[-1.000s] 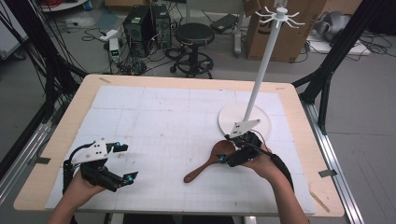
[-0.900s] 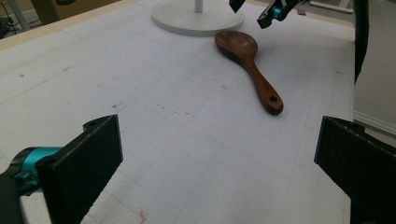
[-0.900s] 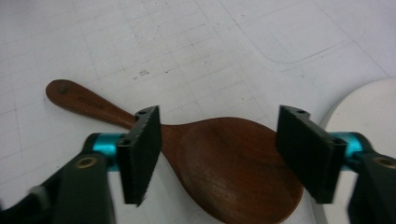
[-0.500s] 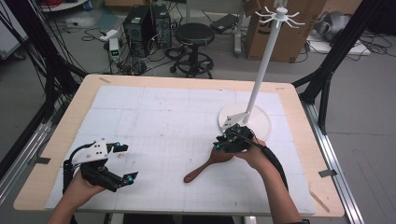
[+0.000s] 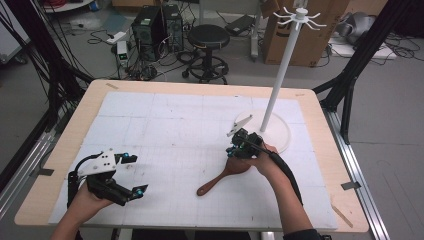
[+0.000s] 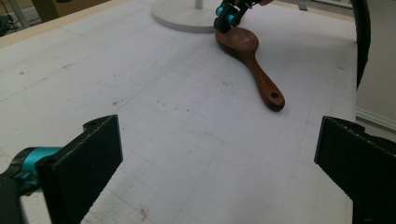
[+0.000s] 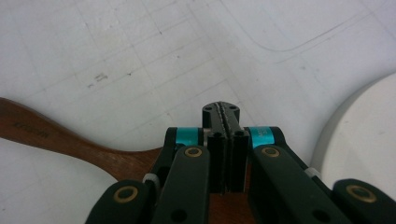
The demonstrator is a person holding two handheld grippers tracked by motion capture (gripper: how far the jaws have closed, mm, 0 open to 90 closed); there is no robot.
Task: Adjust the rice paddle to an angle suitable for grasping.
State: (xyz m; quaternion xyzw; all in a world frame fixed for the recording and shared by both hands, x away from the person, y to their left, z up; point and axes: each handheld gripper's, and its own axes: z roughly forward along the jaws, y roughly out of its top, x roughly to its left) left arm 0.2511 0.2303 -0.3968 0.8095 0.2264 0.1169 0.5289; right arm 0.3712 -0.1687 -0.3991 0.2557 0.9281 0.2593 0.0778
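- Two grippers sit on your side of the table; go through them from near to far.
- Your left gripper (image 5: pixel 131 175) rests at the near left corner of the white gridded mat (image 5: pixel 165 125), jaws spread wide with nothing between them.
- From that gripper, the wooden spoon (image 6: pixel 250 63) lies well apart, across the mat to the right and farther off.
- The spoon's long axis runs on a diagonal: handle tip toward the near left, bowl toward the far right. The handle end has a small hole through it.
- The spoon looks like dark reddish-brown wood, smooth, with a shallow oval bowl, and it lies flat on the mat.
- Your right gripper (image 5: pixel 233 148) is much the nearer one. It hovers directly over the bowl end, its jaws pressed together and gripping nothing; the spoon lies just beneath and behind the tips.
- You would likely need to open those jaws before taking hold of the spoon.
- Just beyond, to the far right, stands the white hook stand (image 5: pixel 280 75) on its round base (image 5: pixel 277 132), close beside the spoon's bowl.
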